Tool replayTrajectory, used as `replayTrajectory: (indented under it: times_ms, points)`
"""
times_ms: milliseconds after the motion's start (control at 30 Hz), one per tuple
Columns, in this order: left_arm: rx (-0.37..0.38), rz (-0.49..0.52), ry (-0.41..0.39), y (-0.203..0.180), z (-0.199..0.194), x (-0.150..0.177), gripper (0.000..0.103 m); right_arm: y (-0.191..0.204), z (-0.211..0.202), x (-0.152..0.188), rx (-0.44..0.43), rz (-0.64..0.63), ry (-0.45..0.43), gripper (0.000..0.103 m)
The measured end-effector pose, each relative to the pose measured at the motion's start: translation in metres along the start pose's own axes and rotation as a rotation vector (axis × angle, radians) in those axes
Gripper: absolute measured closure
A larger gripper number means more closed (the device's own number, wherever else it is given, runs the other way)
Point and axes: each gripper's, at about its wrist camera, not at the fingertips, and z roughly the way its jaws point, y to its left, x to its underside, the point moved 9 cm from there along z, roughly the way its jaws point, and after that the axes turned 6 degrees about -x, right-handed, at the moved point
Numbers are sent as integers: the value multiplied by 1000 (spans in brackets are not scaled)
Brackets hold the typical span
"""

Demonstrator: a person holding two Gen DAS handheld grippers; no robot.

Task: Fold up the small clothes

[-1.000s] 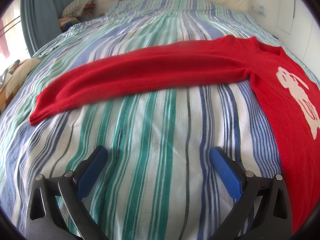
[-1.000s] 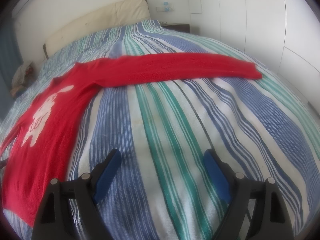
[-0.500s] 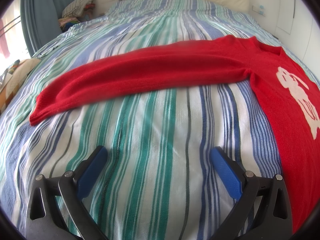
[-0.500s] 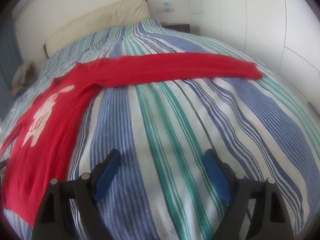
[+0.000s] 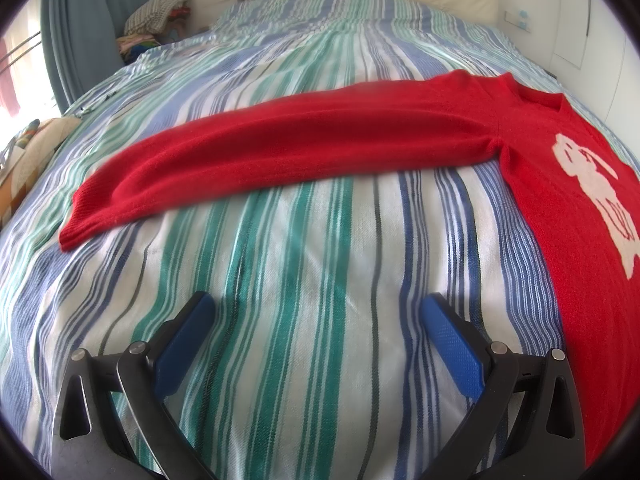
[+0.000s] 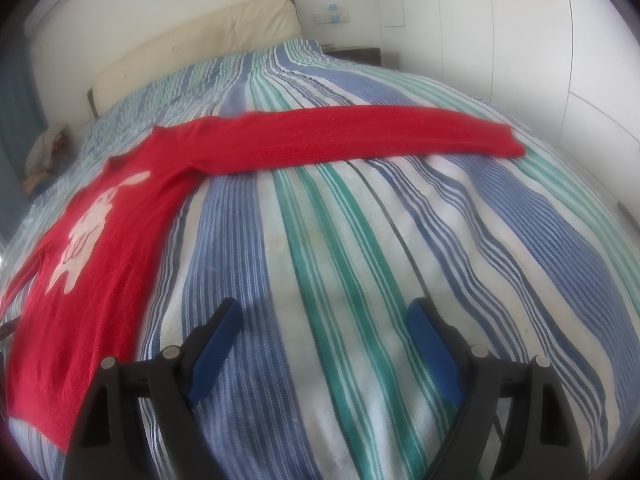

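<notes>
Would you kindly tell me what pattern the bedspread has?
The bedspread has blue, green and white stripes with thin dark lines, clearest in the left wrist view.

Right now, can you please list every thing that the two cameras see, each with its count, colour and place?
sweater: one, red with a white rabbit figure on the chest, lying flat on the bed, both sleeves spread out sideways.
bedspread: one, blue, green and white stripes, covering the bed.
headboard: one, cream, at the far end of the bed.
pile of clothes: one, mixed colours, beside the bed near the curtain.
curtain: one, grey-blue, at the far left in the left wrist view.
wardrobe doors: white, along the wall to the right of the bed.
left hand-held gripper: one, black with blue pads, open above the bedspread.
right hand-held gripper: one, black with blue pads, open above the bedspread.
</notes>
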Motion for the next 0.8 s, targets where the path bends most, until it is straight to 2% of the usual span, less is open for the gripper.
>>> replayTrajectory:
  times_ms: [800]
  points:
    - [0, 0, 0, 0, 0, 0, 0, 6, 0, 0, -4, 2, -1, 19]
